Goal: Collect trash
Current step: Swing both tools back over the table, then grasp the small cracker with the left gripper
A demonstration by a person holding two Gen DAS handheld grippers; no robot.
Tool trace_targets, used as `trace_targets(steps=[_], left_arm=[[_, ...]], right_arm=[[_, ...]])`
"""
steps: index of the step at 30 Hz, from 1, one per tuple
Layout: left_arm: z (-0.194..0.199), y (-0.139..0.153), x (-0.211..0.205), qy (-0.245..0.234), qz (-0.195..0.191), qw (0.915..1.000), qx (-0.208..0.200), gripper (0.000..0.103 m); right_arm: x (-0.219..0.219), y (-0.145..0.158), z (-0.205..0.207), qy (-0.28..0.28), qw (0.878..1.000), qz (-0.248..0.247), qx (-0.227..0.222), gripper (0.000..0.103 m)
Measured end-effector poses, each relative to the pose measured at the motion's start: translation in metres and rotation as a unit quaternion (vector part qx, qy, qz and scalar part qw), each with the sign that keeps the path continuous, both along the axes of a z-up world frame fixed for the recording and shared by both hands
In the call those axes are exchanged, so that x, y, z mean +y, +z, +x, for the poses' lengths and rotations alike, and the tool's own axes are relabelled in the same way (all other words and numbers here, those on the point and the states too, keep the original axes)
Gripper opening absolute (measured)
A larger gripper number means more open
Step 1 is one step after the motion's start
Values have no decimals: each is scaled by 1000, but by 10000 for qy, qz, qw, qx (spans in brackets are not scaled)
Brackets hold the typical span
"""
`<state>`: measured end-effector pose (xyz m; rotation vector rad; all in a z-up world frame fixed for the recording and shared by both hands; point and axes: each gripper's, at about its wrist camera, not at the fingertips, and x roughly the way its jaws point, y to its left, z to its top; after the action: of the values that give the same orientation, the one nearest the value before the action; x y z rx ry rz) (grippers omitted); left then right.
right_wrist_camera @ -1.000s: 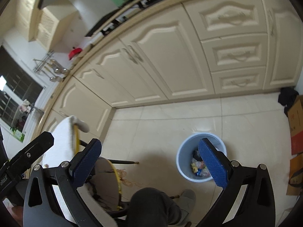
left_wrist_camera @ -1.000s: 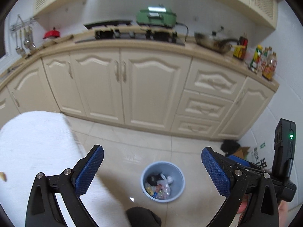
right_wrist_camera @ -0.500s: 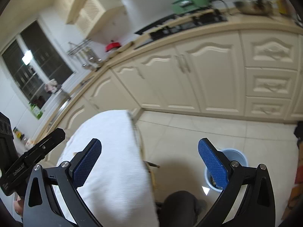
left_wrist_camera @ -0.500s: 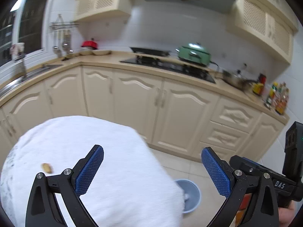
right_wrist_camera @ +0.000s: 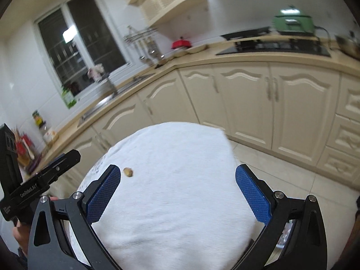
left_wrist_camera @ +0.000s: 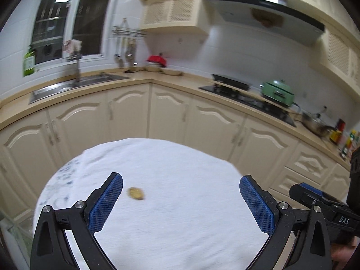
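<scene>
Yellowish scrap (left_wrist_camera: 136, 194) lies just beside left tongs' (left_wrist_camera: 181, 199) left finger.

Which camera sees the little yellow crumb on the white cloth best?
The left wrist view: the crumb lies larger and nearer the middle of the white cloth, though slightly blurred. The right wrist view shows it smaller, beside a blue finger pad.

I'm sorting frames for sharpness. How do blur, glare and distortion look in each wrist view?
Left wrist view: mild motion smear on the cloth and scrap; the counter bows from the fisheye; a lamp glares in the window. Right wrist view: stronger smear on the green pot and hob; black vignette in the corners; both sets of jaws look crisp.
</scene>
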<state>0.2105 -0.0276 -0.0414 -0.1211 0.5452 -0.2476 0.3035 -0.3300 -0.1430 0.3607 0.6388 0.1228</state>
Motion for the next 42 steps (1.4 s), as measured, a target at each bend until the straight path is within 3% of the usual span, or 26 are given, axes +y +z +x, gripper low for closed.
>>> trace_targets(steps=[10, 15, 27, 32, 35, 37, 38, 42], left_arm=[[-11, -12, 44, 477, 68, 9983, 329, 102], [26, -25, 24, 465, 144, 9968, 633, 102], [166, -66, -12, 331, 388, 9911, 1231, 100], [229, -94, -29, 198, 495, 9851, 1638, 85], [253, -104, -36, 164, 592, 9838, 1686, 68], [261, -102, -39, 84, 577, 9843, 1667, 39], [265, -102, -41, 68, 593, 9843, 1663, 30], [274, -104, -49, -37, 625, 9845, 1640, 28]], right_arm=[[64, -14, 28, 644, 9969, -429, 166, 103], [73, -33, 41, 742, 9952, -510, 393, 103], [78, -81, 94, 602, 9894, -839, 1021, 103], [63, -95, 104, 583, 9889, -707, 1173, 103], [51, -97, 107, 538, 9892, -637, 1202, 103], [43, -98, 106, 479, 9897, -597, 1206, 103], [38, -99, 105, 446, 9901, -565, 1203, 103], [16, -101, 97, 232, 9918, -400, 1194, 103]])
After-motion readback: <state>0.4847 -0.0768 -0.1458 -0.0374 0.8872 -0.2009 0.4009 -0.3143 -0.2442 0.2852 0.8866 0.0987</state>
